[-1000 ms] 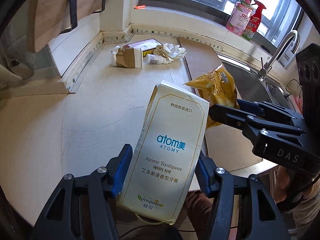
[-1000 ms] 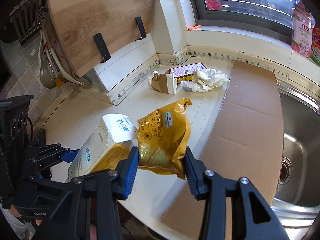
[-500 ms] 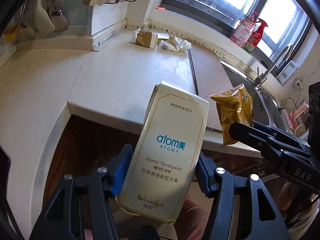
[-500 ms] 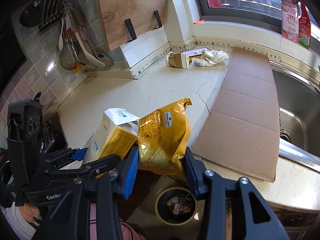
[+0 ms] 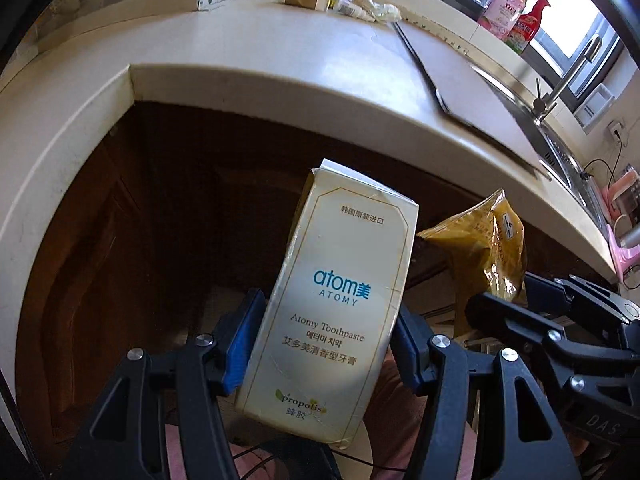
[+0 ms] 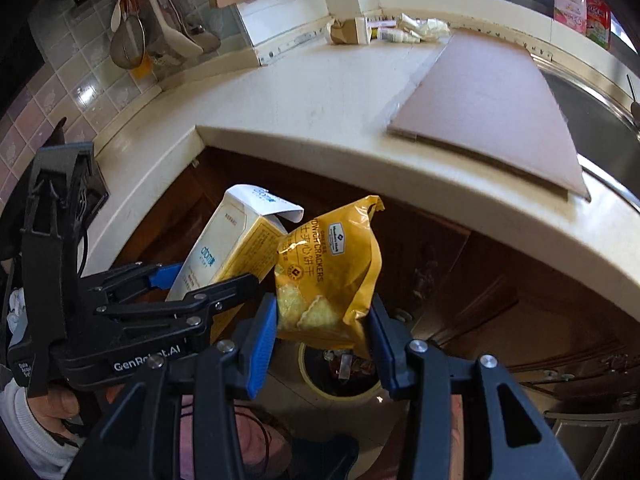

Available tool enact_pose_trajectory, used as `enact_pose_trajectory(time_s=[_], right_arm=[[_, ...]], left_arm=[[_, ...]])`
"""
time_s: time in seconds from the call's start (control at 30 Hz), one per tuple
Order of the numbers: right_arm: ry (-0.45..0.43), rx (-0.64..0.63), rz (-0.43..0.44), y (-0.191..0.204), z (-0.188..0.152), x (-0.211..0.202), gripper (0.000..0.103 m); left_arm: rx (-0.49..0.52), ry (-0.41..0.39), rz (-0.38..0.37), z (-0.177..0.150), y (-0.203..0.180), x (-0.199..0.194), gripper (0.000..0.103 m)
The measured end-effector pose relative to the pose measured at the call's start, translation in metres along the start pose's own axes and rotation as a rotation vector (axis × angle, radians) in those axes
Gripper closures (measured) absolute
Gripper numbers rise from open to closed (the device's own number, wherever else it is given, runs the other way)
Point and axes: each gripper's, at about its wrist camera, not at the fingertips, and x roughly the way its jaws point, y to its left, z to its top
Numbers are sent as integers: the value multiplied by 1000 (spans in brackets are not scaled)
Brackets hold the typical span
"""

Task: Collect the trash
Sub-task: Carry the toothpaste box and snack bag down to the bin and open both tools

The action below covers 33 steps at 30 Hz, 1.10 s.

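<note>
My left gripper [image 5: 324,340] is shut on a cream Atomy toothpaste box [image 5: 344,292], which stands upright between the blue pads. My right gripper [image 6: 322,336] is shut on a yellow cracker bag [image 6: 328,264]. Both are held side by side below the counter edge [image 6: 360,160], in front of dark wooden cabinet doors. A round trash bin [image 6: 305,372] with rubbish inside stands on the floor right under the cracker bag. In the right wrist view the left gripper [image 6: 208,276] with its box [image 6: 224,240] is at the left. In the left wrist view the bag [image 5: 480,256] is at the right.
More trash lies at the counter's far corner: a brown paper carton [image 6: 348,30], a small bottle [image 6: 394,34] and crumpled tissue [image 6: 428,26]. A cardboard sheet [image 6: 488,92] covers the counter beside the sink [image 6: 592,104]. A hand [image 6: 60,404] holds the left gripper.
Both grippers came back off the counter and sank below its edge, each keeping its item. The cabinet front and the floor bin have come into view.
</note>
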Motion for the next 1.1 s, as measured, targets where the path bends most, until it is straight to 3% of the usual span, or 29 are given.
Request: enact_pose_trajectory(time_s=[0.47, 0.8, 1.1], right_arm=[[162, 19, -53, -18, -51, 104, 59], [284, 82, -40, -35, -85, 191, 59], [343, 85, -50, -41, -100, 234, 57]], left_arm=[[-33, 164, 43, -59, 26, 106, 45], [-52, 272, 9, -92, 51, 196, 45], [-91, 336, 33, -96, 70, 246, 44]])
